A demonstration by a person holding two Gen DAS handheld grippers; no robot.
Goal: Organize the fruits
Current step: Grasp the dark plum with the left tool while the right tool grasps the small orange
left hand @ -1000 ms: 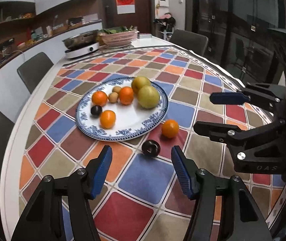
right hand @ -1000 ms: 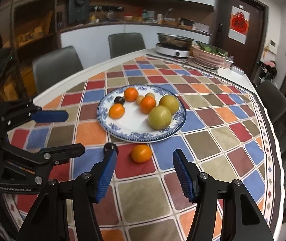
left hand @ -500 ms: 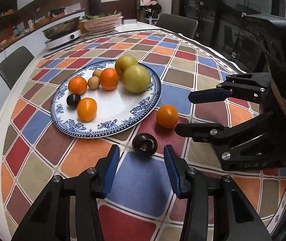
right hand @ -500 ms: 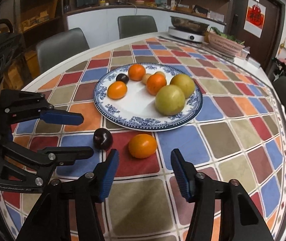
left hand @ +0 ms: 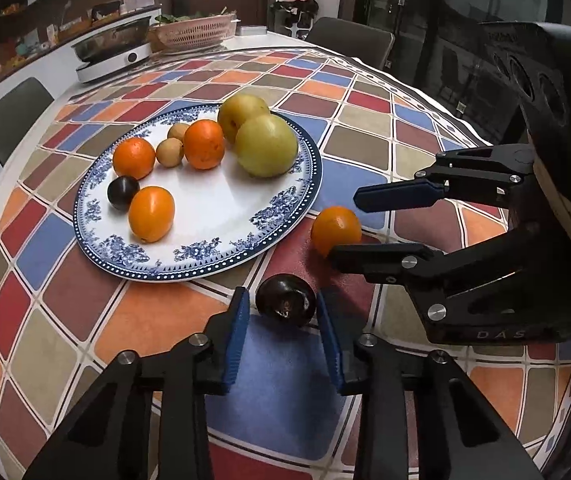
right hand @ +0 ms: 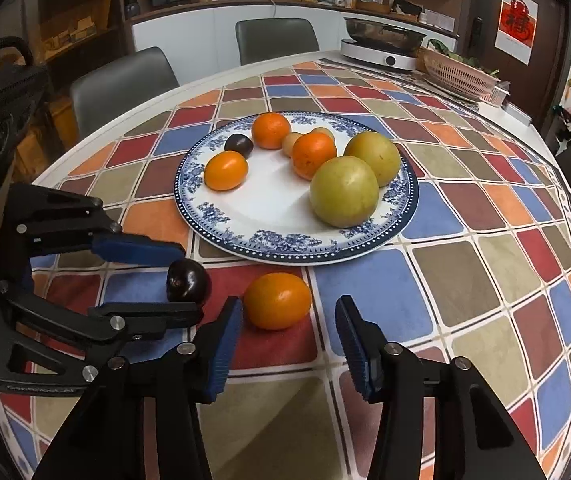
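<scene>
Most fruit sits on the blue-rimmed white porcelain plate (left hand: pixel 285 216). Left: dark round plum (left hand: pixel 285 299) between spread left gripper (left hand: pixel 283 334), ungripped; small orange tangerine (right hand: pixel 277 300) at 6 o'clock off plate, right gripper (right hand: pixel 287 344) wide apart.

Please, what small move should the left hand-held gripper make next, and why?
Probably close. The left hand-held gripper is open, its blue fingers on either side of the dark purple round plum, which lies on the checkered tablecloth just outside the blue-and-white plate. Gripping it allows a lift onto the plate.
</scene>
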